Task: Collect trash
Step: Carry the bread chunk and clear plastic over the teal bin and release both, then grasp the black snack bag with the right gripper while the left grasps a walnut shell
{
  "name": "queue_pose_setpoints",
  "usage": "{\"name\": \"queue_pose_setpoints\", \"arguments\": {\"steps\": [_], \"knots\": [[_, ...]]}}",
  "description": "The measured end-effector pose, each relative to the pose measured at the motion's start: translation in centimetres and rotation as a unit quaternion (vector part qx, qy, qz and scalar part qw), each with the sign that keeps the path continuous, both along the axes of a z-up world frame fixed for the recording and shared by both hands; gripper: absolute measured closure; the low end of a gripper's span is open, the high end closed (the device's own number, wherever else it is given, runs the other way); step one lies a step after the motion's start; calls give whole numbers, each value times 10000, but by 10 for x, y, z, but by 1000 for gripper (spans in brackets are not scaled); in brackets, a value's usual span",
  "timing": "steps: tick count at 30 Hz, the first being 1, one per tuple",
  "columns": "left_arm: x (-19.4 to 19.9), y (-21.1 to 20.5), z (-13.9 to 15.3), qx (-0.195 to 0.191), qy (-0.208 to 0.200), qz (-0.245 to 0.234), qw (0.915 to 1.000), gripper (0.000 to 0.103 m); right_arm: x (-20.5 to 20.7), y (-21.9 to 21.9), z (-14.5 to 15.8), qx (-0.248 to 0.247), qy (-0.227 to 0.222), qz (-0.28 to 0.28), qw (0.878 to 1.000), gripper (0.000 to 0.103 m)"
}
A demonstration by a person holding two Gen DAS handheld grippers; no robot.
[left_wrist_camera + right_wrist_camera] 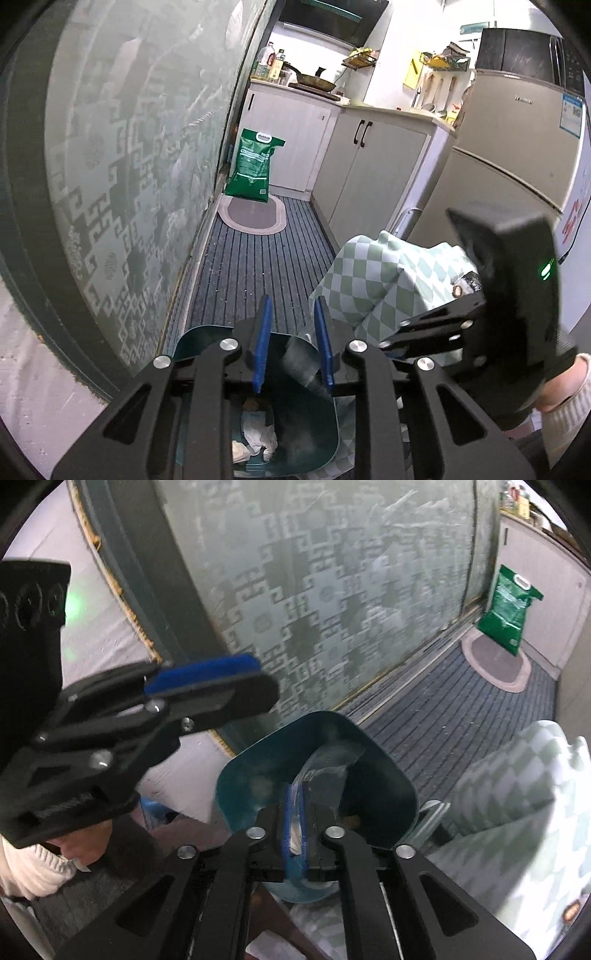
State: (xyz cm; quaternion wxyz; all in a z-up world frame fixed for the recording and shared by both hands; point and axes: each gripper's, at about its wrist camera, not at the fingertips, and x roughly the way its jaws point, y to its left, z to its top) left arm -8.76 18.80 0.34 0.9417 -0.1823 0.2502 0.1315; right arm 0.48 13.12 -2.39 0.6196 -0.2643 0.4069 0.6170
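Left wrist view: the left gripper [293, 343], fingers spread and empty, hung above the teal bin [295, 439] (crumpled paper [258, 439] inside). Right wrist view: the right gripper [295, 829] pinched clear plastic wrapper [325, 771], trailing forward directly over the bin.

I note the striped grey floor mat [255, 258] carries an oval rug [252, 216], a green sack [251, 166] standing on it, and a teal bin [317, 775].

Bin [317, 424] beside glass door [129, 184]; crumpled paper [258, 439] inside.
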Motion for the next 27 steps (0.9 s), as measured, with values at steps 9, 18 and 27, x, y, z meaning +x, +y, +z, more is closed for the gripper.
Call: {"name": "queue_pose_setpoints", "arguments": {"steps": [9,18,27], "knots": [[-3,-2,4,12,-69,-46,10000,79,12,-7,15,278,73,-283,9992,64],[20,-26,8,43,-109,-294,9995,79,38,-43,32,504,-147,-743,9959,64],[62,-76,10,108,-103,-768,9969,77,89,-118,54,838,-322,-1629,9826,61]]}}
